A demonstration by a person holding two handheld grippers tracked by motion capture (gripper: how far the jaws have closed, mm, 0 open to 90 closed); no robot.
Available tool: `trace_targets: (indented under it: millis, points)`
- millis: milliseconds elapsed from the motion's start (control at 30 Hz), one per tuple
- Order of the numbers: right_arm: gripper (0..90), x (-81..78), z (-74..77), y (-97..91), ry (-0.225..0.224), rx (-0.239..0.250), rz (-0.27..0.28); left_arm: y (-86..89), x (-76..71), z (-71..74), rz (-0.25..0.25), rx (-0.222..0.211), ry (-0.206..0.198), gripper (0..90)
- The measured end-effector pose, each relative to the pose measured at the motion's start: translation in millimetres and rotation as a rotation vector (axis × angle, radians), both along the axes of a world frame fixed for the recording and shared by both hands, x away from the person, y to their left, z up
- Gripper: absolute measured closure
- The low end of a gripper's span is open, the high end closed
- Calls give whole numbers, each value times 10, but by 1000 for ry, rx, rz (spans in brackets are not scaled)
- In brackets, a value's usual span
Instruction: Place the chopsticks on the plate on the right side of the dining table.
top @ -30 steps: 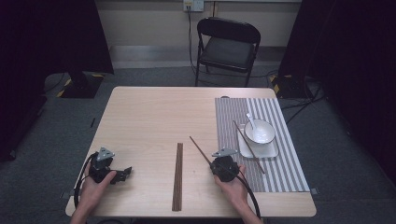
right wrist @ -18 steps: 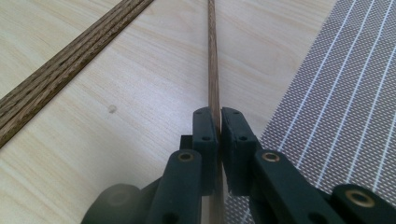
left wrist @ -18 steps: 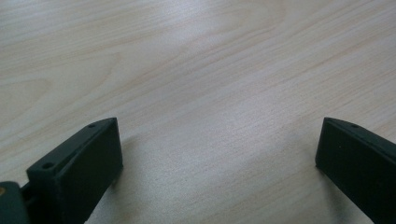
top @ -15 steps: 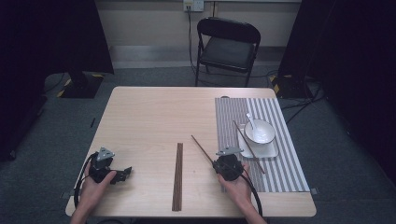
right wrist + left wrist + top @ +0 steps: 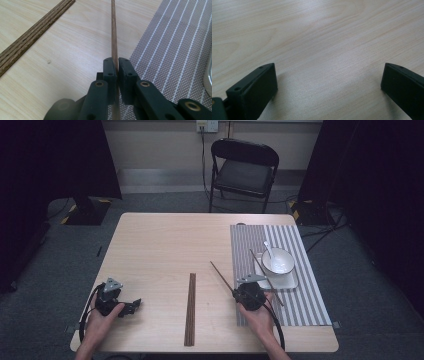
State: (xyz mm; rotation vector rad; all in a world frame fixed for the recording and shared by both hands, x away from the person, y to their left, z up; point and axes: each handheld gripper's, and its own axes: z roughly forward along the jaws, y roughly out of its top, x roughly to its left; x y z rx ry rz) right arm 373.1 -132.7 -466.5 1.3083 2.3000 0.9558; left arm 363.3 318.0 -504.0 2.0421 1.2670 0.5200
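The right gripper (image 5: 239, 288) has its jaws pinched tight on a single chopstick (image 5: 114, 42), which sticks out past them toward the middle of the table (image 5: 160, 245), hanging right over the left edge of the striped placemat (image 5: 295, 310). The left gripper (image 5: 131, 305) just sits near the table's front left corner with jaws spread wide and bare wood between them. A wooden strip (image 5: 190, 309) lies flat between the two grippers, and a white bowl (image 5: 278, 261) sits on a tray on the placemat.

text: none legible | labels: none | numbers: none | signs: none
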Motion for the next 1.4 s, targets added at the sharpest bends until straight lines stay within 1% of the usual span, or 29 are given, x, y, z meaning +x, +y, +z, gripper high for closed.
trace_targets:
  millis: [200,300,333,400,433,567,900,1067,1200,1400]
  points:
    - [848,21,20,-73,8,10,-24,0,0,0,0,0,0,0]
    - [848,31,29,-114,3,11,-32,0,0,0,0,0,0,0]
    - [848,31,36,-128,10,12,-35,0,0,0,0,0,0,0]
    - [848,41,41,-160,5,14,-38,0,0,0,0,0,0,0]
    - [848,42,49,-170,8,17,-48,1,0,0,-1,0,0,1]
    - [848,57,73,-231,0,19,-58,0,0,0,0,0,0,0]
    - [848,90,99,-360,-5,24,-95,2,0,1,-2,2,1,1]
    - [848,111,117,-413,-10,23,-103,0,0,0,0,-1,0,0]
    - [848,116,179,-515,-29,40,-137,1,0,0,-1,-1,0,0]
    - [848,121,203,-623,-34,50,-162,3,1,1,-3,3,0,0]
